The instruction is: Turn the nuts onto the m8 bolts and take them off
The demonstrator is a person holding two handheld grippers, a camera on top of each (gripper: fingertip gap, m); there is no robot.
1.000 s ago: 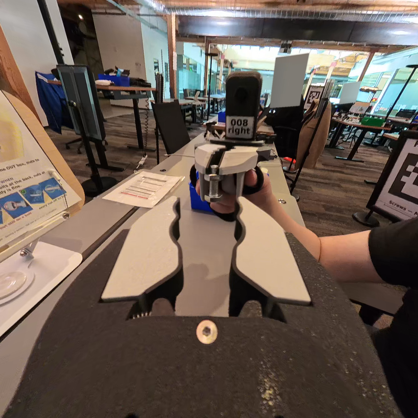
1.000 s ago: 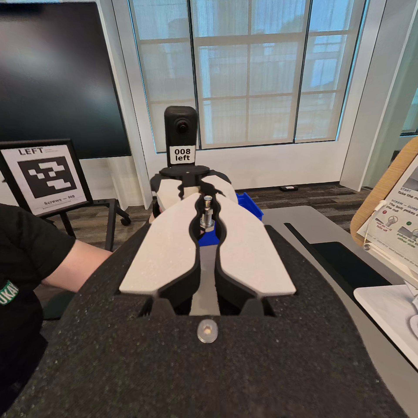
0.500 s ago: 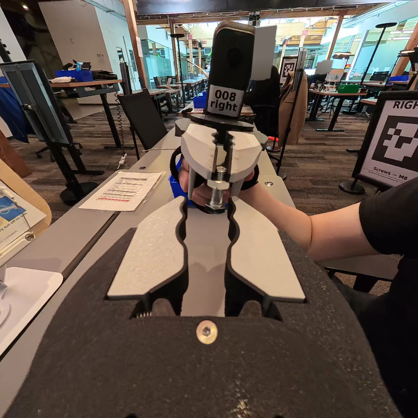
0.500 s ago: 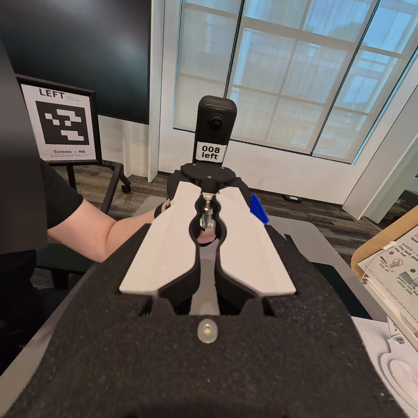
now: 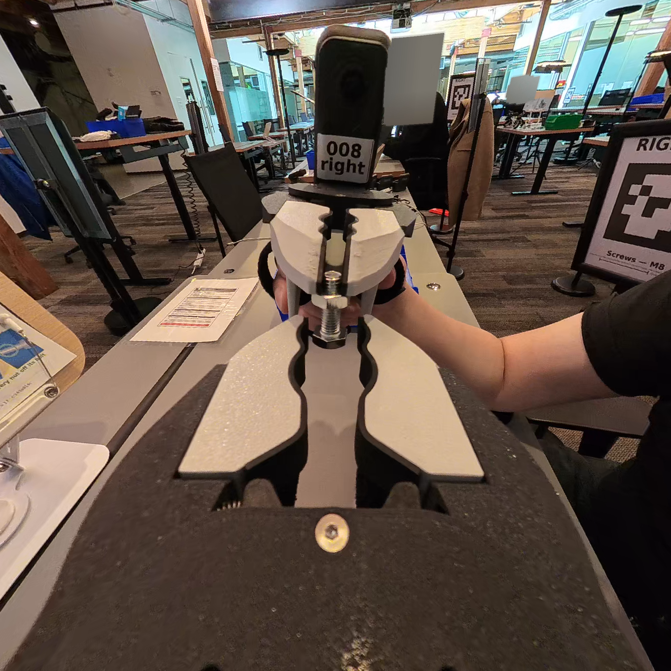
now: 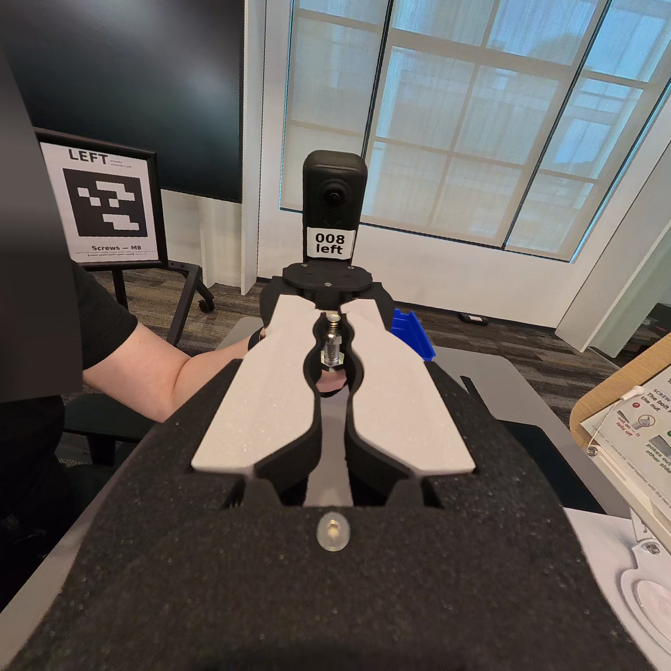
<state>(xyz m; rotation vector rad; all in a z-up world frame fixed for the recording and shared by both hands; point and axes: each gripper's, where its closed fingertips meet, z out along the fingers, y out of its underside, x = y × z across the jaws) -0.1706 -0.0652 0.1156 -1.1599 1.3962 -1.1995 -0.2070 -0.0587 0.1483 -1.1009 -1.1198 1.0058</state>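
Observation:
A silver M8 bolt (image 5: 329, 319) stands upright between the two grippers, which face each other. A hex nut (image 5: 328, 300) sits partway down its thread, and its hex head (image 5: 328, 340) is at the lower end. My right gripper (image 5: 332, 279) is shut on the upper thread, which also shows in the right wrist view (image 6: 332, 323). My left gripper (image 5: 330, 326) is open. Its fingertips (image 5: 290, 330) flank the bolt's head, with a gap on each side and no contact.
A grey table (image 5: 145, 366) lies below. A blue bin (image 6: 410, 337) stands behind the grippers. A laminated sheet (image 5: 203, 308) lies at the left, with an instruction stand (image 5: 25, 363) and a white base (image 5: 47, 486). A marker sign (image 5: 639, 203) stands at the right. The gap from one gripper's tips to the other's is roughly 4 cm.
My left gripper has moved up to the bolt and its jaws have narrowed, so the head now sits between its fingertips. The right gripper has kept its hold on the bolt.

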